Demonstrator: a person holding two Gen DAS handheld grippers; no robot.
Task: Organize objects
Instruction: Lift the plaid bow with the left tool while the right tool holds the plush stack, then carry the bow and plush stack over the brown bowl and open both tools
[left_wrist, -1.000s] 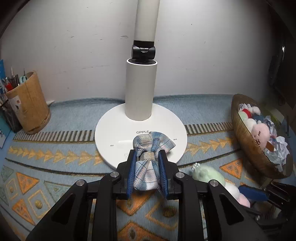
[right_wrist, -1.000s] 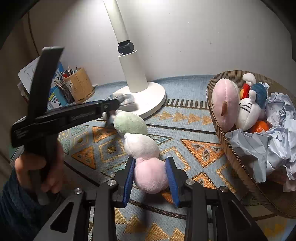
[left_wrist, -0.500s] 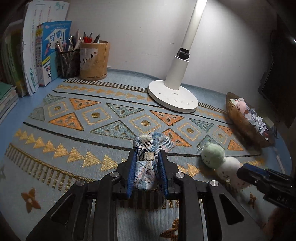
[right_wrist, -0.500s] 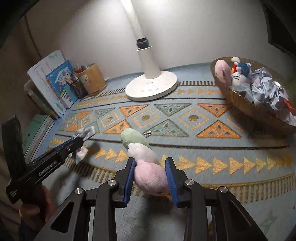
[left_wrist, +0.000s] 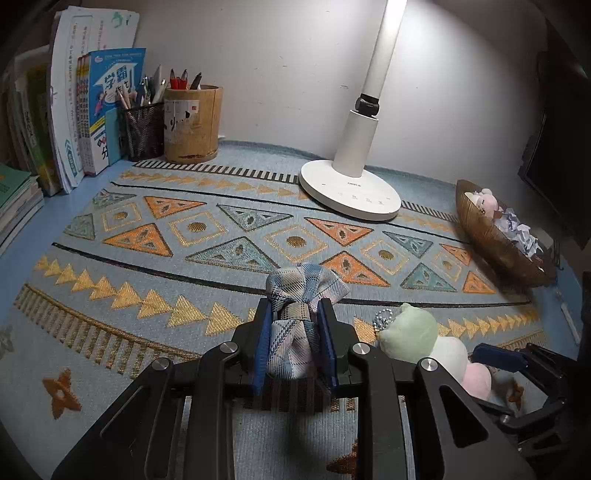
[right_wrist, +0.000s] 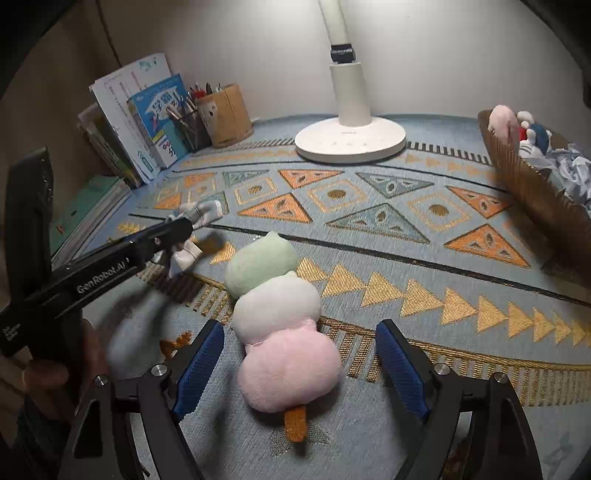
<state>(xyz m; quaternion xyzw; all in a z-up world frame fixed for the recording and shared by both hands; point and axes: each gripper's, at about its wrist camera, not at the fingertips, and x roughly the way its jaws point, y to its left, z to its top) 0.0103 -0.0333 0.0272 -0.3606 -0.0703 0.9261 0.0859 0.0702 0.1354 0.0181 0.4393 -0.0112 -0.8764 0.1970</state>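
Observation:
My left gripper (left_wrist: 294, 339) is shut on a plaid fabric bow (left_wrist: 301, 306), held just over the patterned mat near its front edge. Seen from the right wrist, the same bow (right_wrist: 195, 218) sticks out of that gripper's tip on the left. A plush dumpling skewer (right_wrist: 280, 328) of green, white and pink balls with an orange stick lies on the mat. My right gripper (right_wrist: 299, 354) straddles its pink end, jaws opening, blue pads clear of the plush on both sides. The plush (left_wrist: 424, 339) also shows beside the bow at lower right.
A white desk lamp (left_wrist: 351, 192) stands at the back centre. A woven basket (left_wrist: 495, 243) of plush toys and crumpled paper sits at the right. Pen holders (left_wrist: 177, 122) and upright books (left_wrist: 92, 114) fill the back left corner. A hand (right_wrist: 55, 376) grips the left tool.
Both grippers drew back from the lamp and basket toward the mat's front. The right gripper's jaws spread apart and let go of the pink plush ball, which now rests on the mat.

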